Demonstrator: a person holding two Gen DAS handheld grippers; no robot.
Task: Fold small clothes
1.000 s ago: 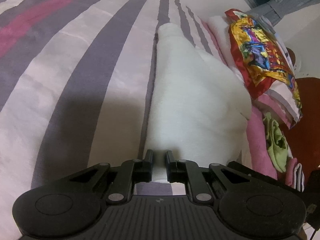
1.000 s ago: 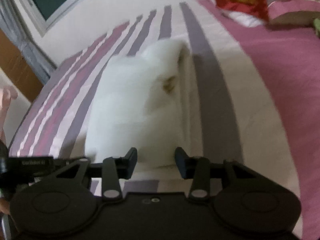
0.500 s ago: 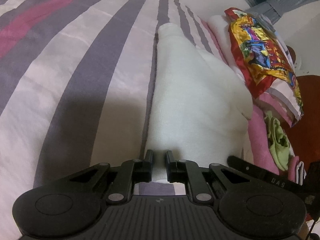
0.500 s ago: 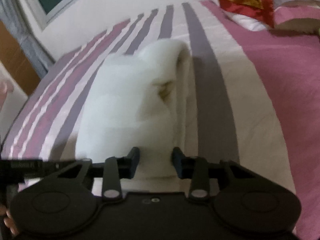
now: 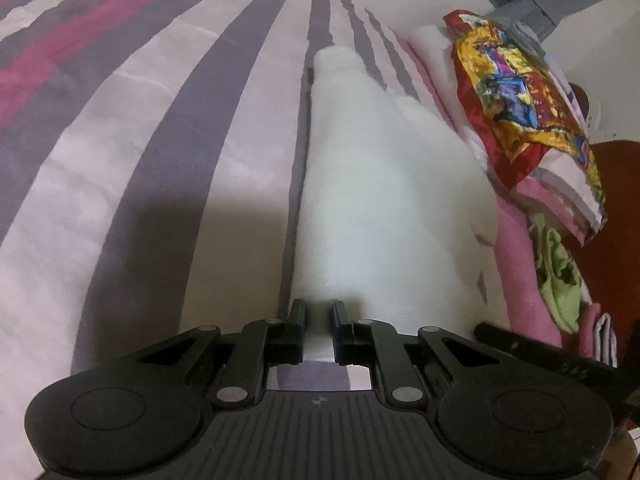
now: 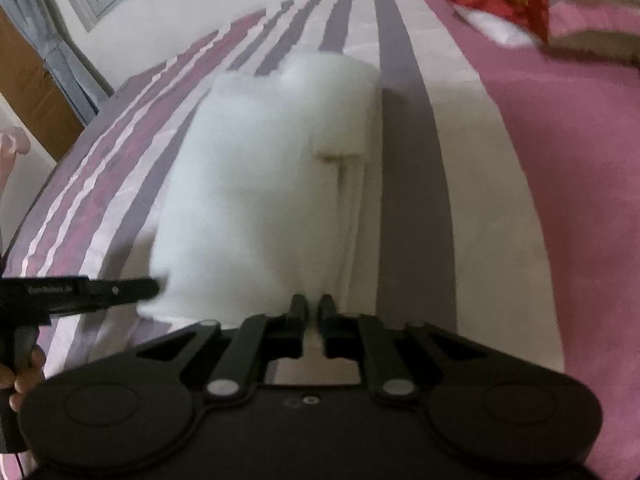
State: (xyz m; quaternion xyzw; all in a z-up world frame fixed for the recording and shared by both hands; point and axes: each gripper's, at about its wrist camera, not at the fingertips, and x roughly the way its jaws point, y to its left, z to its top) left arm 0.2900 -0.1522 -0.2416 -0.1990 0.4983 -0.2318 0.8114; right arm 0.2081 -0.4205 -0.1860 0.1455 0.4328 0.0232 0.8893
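The white fleecy garment (image 5: 384,208) lies lengthwise on the striped bedspread (image 5: 120,152), already doubled at least once: in the right wrist view a folded layer and a side seam show along its right edge (image 6: 348,184). Its near hem is the point of contact for both tools. The left gripper (image 5: 319,322) is clamped on the near edge, white cloth visible between its pads. The right gripper (image 6: 313,316) stands at the same hem further along; its jaws are closing, nearly together, with cloth between the tips, though blur prevents confirming how firm the bite is. The left tool's finger (image 6: 116,290) is also seen from the right wrist view, at the garment's left near corner, held by a person's hand (image 6: 22,376). Judgement: the fold is partly done; with both near corners taken, the hem is ready to be carried toward the far end, which remains outstanding. A heap of other clothes (image 5: 528,128), colourful printed piece on top, lies just beside the garment at the bed's edge; whether those are finished or waiting cannot be told.
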